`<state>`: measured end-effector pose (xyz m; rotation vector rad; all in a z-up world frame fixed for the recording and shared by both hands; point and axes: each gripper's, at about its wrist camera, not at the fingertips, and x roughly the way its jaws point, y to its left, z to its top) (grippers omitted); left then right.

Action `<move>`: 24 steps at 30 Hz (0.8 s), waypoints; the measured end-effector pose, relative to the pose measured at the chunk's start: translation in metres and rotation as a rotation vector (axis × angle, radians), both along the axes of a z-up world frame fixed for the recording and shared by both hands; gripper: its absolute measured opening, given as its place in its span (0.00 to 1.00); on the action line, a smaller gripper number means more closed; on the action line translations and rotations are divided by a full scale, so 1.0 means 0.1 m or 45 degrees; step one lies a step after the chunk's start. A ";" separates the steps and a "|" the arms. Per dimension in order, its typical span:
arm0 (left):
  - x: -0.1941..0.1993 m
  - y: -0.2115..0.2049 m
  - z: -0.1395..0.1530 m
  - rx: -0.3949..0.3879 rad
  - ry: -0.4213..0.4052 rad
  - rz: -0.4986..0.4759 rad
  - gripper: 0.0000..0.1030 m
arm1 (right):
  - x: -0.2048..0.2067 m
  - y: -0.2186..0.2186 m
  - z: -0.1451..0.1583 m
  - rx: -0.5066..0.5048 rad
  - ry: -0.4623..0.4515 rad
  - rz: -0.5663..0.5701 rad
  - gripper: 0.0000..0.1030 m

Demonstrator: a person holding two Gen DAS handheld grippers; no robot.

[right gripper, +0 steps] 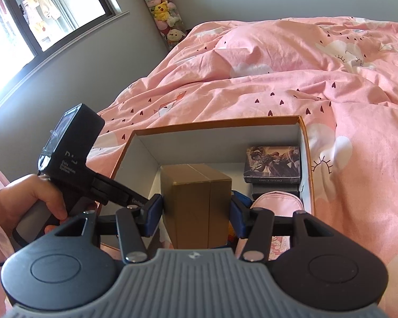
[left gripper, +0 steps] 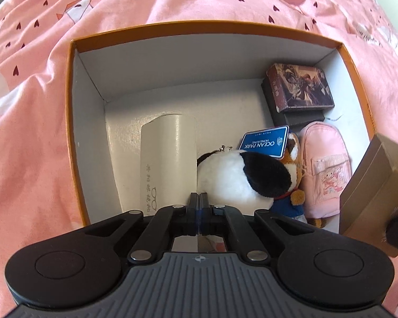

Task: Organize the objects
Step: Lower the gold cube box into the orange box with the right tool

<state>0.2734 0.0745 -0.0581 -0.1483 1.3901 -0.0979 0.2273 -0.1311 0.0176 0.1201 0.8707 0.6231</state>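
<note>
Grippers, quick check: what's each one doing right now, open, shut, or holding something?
Left gripper: shut, holding nothing, above the orange box.
Right gripper: closed on the brown carton.

In the left wrist view, the brown box (left gripper: 376, 193) is cut off by the right edge, and a blurred dark shape covers its lower corner. The tiger toy (left gripper: 294, 159) is mostly hidden behind the panda plush (left gripper: 238, 177) and the blue card (left gripper: 265, 141). The grey box (left gripper: 299, 118) lies under the picture box (left gripper: 299, 90), only its edges show. In the right wrist view, the brown box (right gripper: 196, 206) hides the toys, and the pink pouch (right gripper: 276, 202) is half covered by the fingers (right gripper: 238, 214).
</note>
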 end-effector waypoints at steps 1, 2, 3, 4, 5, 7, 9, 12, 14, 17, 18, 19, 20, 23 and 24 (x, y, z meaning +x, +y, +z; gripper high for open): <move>0.00 0.05 0.00 -0.029 0.004 0.022 0.01 | 0.00 0.01 0.00 -0.005 0.000 0.005 0.54; 0.00 0.08 -0.02 -0.058 0.010 0.046 0.01 | 0.00 0.03 0.00 -0.009 0.000 0.007 0.54; 0.00 0.10 -0.03 -0.072 0.011 0.071 0.01 | 0.00 0.04 0.01 -0.013 0.000 0.008 0.54; 0.00 0.10 -0.05 -0.069 0.008 0.089 0.01 | 0.00 0.05 0.01 -0.015 -0.002 0.008 0.54; -0.01 0.10 -0.08 -0.060 0.005 0.100 0.01 | -0.01 0.07 0.02 -0.017 -0.005 0.009 0.54; -0.01 0.11 -0.13 -0.066 -0.004 0.128 0.00 | -0.02 0.09 0.04 -0.016 -0.011 0.015 0.54; -0.02 0.11 -0.10 -0.077 -0.019 0.123 0.00 | -0.04 0.11 0.06 -0.022 -0.019 0.025 0.54; -0.02 0.13 0.04 -0.083 -0.072 0.090 0.00 | -0.05 0.15 0.07 -0.053 -0.033 0.040 0.54; 0.01 0.15 0.16 -0.071 -0.119 0.054 0.00 | -0.02 0.18 0.05 -0.071 -0.031 0.040 0.54; 0.09 0.14 0.27 -0.025 -0.168 -0.033 0.01 | 0.06 0.21 0.03 -0.070 -0.018 0.037 0.54; 0.11 0.12 0.29 -0.005 -0.178 -0.074 0.02 | 0.09 0.23 0.03 -0.069 -0.019 0.037 0.54; 0.15 0.10 0.29 0.020 -0.191 -0.104 0.02 | 0.13 0.25 0.03 -0.068 -0.020 0.040 0.54; 0.18 0.08 0.29 0.047 -0.204 -0.130 0.02 | 0.16 0.28 0.02 -0.074 -0.023 0.045 0.54; 0.30 0.01 0.24 0.103 -0.229 -0.197 0.03 | 0.27 0.36 0.00 -0.104 -0.054 0.075 0.54; 0.33 -0.02 0.22 0.124 -0.230 -0.220 0.03 | 0.32 0.39 -0.01 -0.121 -0.067 0.091 0.54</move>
